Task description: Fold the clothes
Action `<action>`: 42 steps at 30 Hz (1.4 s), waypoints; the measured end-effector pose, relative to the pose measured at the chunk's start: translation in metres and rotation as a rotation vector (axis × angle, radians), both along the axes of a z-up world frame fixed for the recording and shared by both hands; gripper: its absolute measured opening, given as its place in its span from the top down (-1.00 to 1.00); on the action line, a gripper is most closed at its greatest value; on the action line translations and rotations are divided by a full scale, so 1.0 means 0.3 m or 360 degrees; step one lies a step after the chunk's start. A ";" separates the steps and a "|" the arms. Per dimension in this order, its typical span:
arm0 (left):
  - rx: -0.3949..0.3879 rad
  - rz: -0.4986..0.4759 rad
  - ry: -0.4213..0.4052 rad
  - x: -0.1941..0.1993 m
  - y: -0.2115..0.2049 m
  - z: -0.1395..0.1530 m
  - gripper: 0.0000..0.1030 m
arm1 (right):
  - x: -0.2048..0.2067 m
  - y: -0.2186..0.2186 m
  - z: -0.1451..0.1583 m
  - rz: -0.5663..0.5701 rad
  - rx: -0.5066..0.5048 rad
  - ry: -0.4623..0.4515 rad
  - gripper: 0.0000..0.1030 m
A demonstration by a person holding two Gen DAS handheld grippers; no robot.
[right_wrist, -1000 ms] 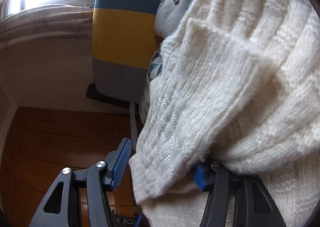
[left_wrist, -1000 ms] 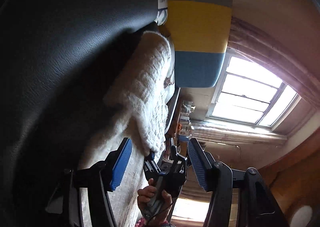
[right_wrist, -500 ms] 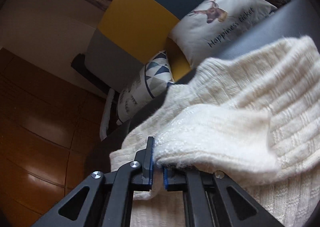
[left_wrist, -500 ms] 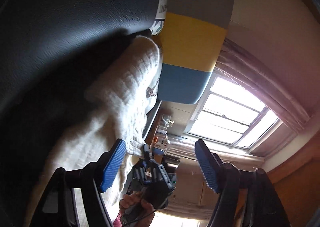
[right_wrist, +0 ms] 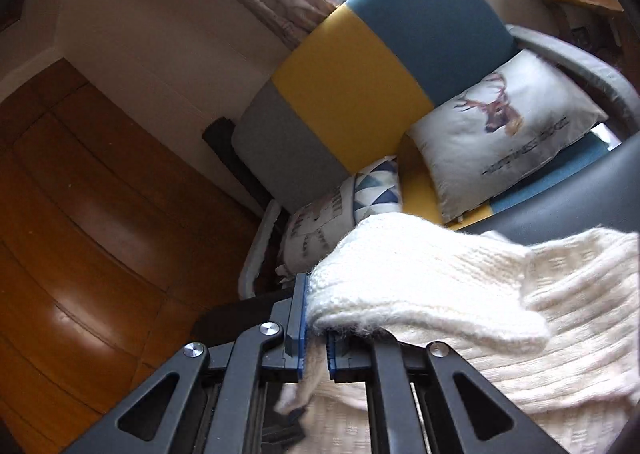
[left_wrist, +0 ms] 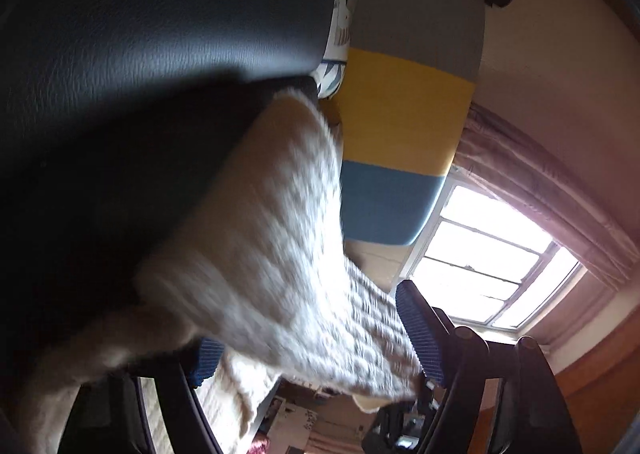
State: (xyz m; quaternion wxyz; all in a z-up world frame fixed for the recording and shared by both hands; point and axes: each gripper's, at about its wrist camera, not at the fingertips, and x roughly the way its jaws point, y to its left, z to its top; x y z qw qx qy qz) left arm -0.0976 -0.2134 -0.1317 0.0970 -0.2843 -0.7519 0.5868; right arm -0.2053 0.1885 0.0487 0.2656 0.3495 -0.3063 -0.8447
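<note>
- A black leather sofa (left_wrist: 152, 65) fills the upper left of the left wrist view.
- A striped armchair (right_wrist: 360, 81) in blue, yellow and grey sits upper centre of the right wrist view, a deer cushion (right_wrist: 504, 125) on it.
- The cream knit sweater (right_wrist: 500, 302) spreads across the lower right.
- The right gripper (right_wrist: 316, 338), bottom centre, is clamped on a sweater fold.
- The left gripper (left_wrist: 316, 338) stands wide, knit lying between its pads.

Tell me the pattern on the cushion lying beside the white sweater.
White cushion with blue and grey triangles at one end, clearest in the right wrist view.
</note>
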 end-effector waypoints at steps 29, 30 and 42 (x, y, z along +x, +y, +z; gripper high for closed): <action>-0.0567 -0.0146 0.0011 0.011 -0.016 0.041 0.85 | -0.013 0.320 -0.628 -0.0473 -0.0556 -0.0624 0.55; -0.0590 -0.0160 -0.0015 0.011 -0.019 0.033 0.85 | 0.003 0.342 -0.640 -0.0531 -0.0653 -0.0595 0.55; -0.0789 -0.0111 0.0040 0.022 -0.040 0.078 0.87 | -0.031 0.259 -0.304 -0.0359 0.0220 0.0030 0.75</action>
